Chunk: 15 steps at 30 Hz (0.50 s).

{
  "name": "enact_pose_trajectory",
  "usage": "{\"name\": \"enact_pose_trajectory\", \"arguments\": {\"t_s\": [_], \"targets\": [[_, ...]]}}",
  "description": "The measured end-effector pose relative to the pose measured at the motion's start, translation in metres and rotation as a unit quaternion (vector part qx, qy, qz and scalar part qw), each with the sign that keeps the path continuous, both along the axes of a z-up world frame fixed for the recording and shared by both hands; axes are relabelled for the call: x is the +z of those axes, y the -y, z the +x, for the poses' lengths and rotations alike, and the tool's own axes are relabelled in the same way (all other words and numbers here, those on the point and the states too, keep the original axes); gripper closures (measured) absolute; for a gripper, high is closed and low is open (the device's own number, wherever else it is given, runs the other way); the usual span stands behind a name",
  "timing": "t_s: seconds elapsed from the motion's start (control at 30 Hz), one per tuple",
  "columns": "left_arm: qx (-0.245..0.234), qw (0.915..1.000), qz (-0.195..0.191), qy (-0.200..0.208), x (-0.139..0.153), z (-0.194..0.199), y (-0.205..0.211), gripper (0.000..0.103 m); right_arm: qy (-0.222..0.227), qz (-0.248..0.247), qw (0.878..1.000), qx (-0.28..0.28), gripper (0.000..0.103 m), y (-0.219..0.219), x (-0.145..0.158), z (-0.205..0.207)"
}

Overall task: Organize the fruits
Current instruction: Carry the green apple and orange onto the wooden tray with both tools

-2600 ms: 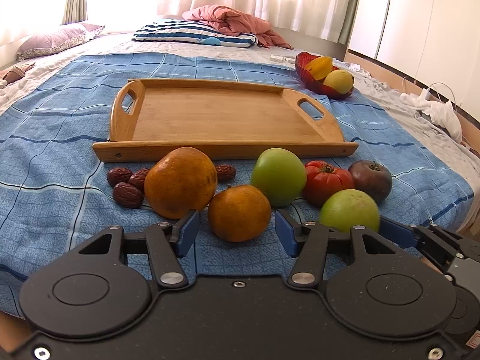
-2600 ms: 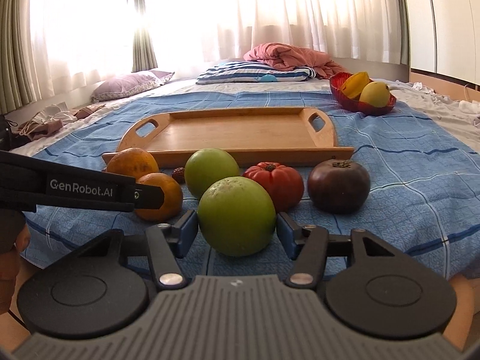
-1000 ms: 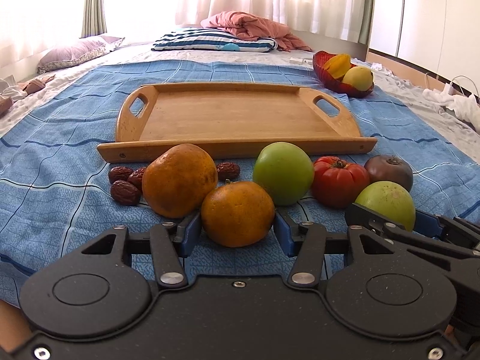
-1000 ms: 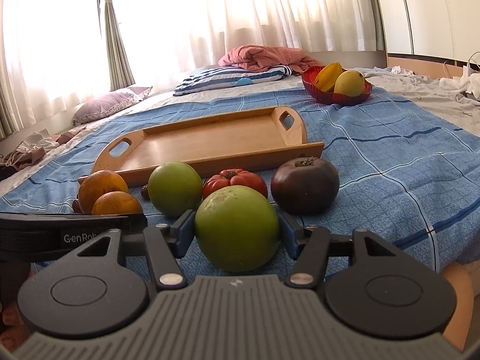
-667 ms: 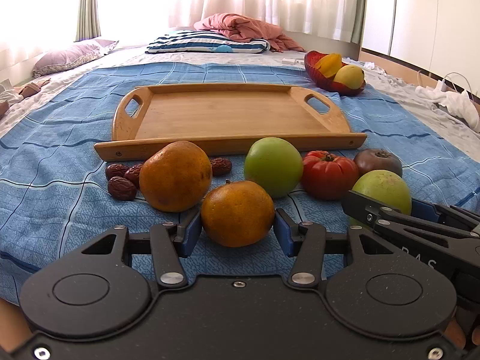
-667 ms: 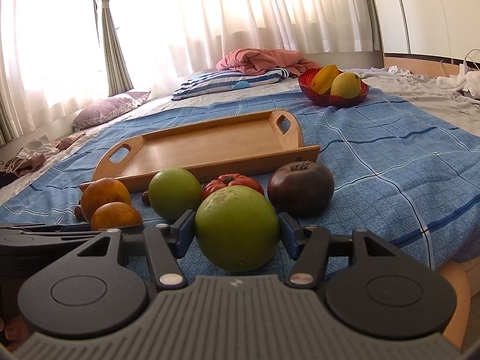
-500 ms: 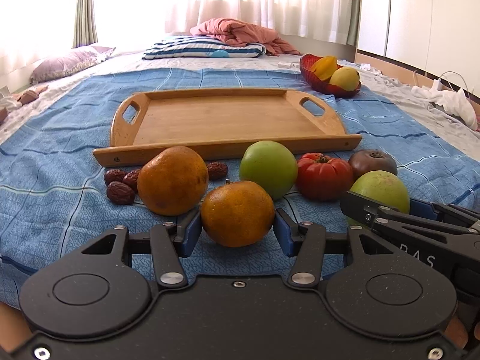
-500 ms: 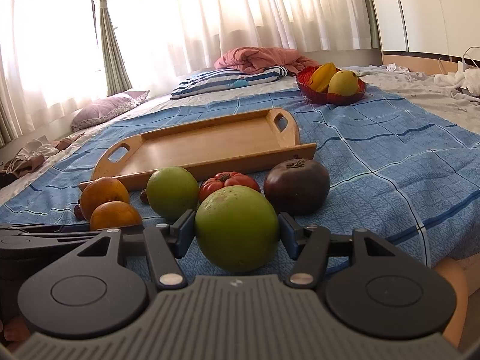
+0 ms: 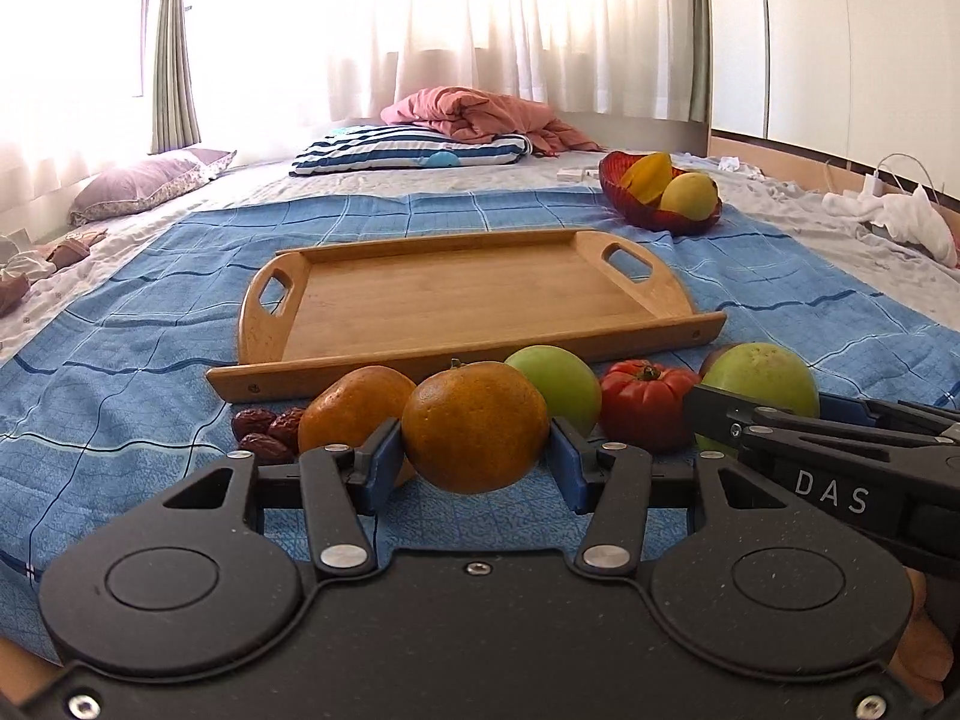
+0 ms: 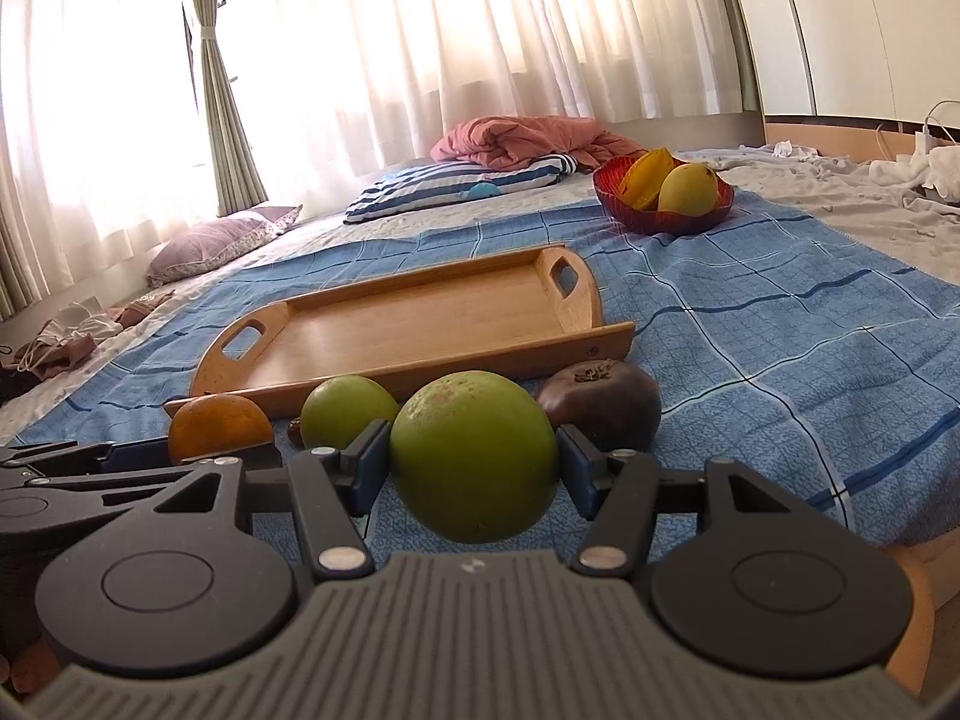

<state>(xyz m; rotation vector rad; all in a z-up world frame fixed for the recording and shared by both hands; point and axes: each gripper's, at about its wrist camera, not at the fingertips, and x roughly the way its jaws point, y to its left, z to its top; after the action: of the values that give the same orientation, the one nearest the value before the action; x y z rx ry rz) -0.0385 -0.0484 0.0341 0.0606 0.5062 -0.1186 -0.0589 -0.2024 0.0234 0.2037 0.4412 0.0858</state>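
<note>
The left gripper (image 9: 474, 456) is closed on a round orange citrus fruit (image 9: 474, 426), with one blue pad seated against each side of the fruit. The fruit appears to be lifted just clear of the blue checked bedspread (image 9: 120, 396), although the low viewing angle leaves this uncertain. To its left, a larger orange fruit (image 9: 348, 408) and a cluster of wrinkled dark red dates (image 9: 264, 429) are seen on the cloth.

The rectangular wooden tray with cut-out handles (image 9: 468, 294) lies directly ahead of the left gripper, on the far side of the fruit row. Its long axis runs left to right, and its near rim faces the tool. No fruit is seen in it.

To the right, a smooth green apple (image 9: 561, 381) and a ribbed red tomato (image 9: 645, 402) are resting near the tray's near rim.

The right gripper (image 10: 474, 468) is closed on a large round green fruit (image 10: 474, 456), held between its blue pads. From this gripper the tray (image 10: 420, 324) lies ahead and to the left. A dark purple-brown round fruit (image 10: 606, 402) is located just beyond the right finger.

Both loads are judged to require a forward carry over the near rim; the left gripper has the straighter line.

A red bowl holding yellow fruit (image 10: 663, 198) stands far right, well apart from the tray.
</note>
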Motion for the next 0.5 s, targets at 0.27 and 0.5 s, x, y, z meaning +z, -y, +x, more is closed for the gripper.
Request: {"name": "enact_pose_trajectory", "arguments": {"t_s": [0.27,0.5], "targets": [[0.013,0.9998,-0.012,0.006,0.008,0.006,-0.013,0.053,0.007,0.002,1.000,0.009,0.041,-0.004,0.003,0.005],[0.038,0.9989,-0.022,0.015,0.021,0.022,-0.032,0.053,0.017,0.010,1.000,-0.003,0.041,0.003,0.010,0.017]]}}
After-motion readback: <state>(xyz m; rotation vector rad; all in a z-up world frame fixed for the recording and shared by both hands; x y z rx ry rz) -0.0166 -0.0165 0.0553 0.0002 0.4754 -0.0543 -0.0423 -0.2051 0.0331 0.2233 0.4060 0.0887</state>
